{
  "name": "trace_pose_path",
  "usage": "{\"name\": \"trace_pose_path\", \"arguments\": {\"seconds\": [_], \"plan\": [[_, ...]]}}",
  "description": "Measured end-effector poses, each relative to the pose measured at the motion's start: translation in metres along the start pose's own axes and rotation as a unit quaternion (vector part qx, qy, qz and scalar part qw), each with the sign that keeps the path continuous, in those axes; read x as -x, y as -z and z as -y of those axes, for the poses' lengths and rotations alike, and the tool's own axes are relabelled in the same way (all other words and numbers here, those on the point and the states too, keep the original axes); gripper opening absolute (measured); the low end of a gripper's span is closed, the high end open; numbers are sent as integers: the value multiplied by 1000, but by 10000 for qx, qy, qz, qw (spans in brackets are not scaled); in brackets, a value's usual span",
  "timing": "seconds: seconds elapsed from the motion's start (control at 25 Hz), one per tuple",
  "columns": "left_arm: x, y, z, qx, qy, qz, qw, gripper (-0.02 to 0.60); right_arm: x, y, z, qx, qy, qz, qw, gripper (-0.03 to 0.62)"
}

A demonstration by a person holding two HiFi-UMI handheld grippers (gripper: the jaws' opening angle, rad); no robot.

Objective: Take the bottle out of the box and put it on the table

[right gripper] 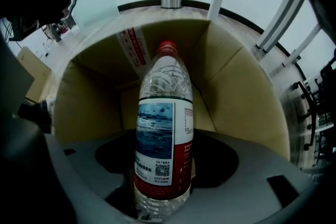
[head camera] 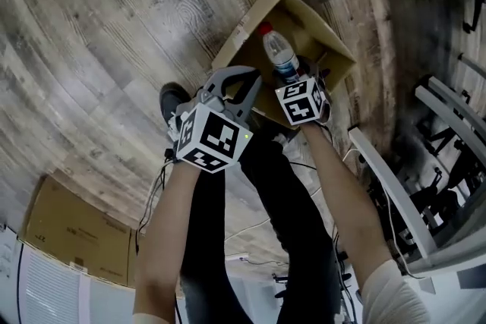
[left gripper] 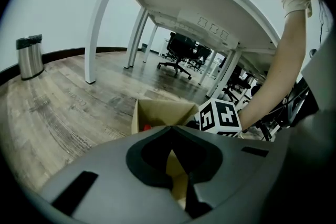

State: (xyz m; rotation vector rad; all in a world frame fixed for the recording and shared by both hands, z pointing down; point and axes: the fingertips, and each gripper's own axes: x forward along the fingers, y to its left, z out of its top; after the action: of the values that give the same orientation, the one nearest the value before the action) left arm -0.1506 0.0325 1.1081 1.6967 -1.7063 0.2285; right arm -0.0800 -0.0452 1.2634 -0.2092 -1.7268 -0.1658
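Note:
A clear water bottle (head camera: pixel 279 53) with a red cap and a blue-and-red label stands tilted inside the open cardboard box (head camera: pixel 334 49) on the wooden floor. My right gripper (head camera: pixel 301 80) is shut on its lower body; in the right gripper view the bottle (right gripper: pixel 163 128) rises between the jaws with the box walls (right gripper: pixel 236 86) around it. My left gripper (head camera: pixel 237 81) hovers at the box's near-left edge, shut with nothing in it. Over its closed jaws, the left gripper view shows the box (left gripper: pixel 157 112) and a bit of the red cap (left gripper: pixel 147 127).
A white desk (head camera: pixel 387 186) stands to the right, its underside (left gripper: pixel 210 2) above the box. A flat cardboard box (head camera: pixel 72 228) lies at lower left. A steel bin (left gripper: pixel 29 56) and office chairs (left gripper: pixel 181 50) stand farther off. The person's legs and shoe (head camera: pixel 173 99) are beside the box.

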Motion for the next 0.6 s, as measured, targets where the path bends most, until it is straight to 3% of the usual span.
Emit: {"name": "trace_pose_path", "arguments": {"seconds": [0.36, 0.6], "plan": [[61, -59, 22, -31, -21, -188, 9998, 14, 121, -48, -20, -736, 63, 965, 9926, 308], [107, -139, 59, -266, 63, -120, 9996, 14, 246, -82, -13, -1054, 215, 1717, 9793, 308]]}}
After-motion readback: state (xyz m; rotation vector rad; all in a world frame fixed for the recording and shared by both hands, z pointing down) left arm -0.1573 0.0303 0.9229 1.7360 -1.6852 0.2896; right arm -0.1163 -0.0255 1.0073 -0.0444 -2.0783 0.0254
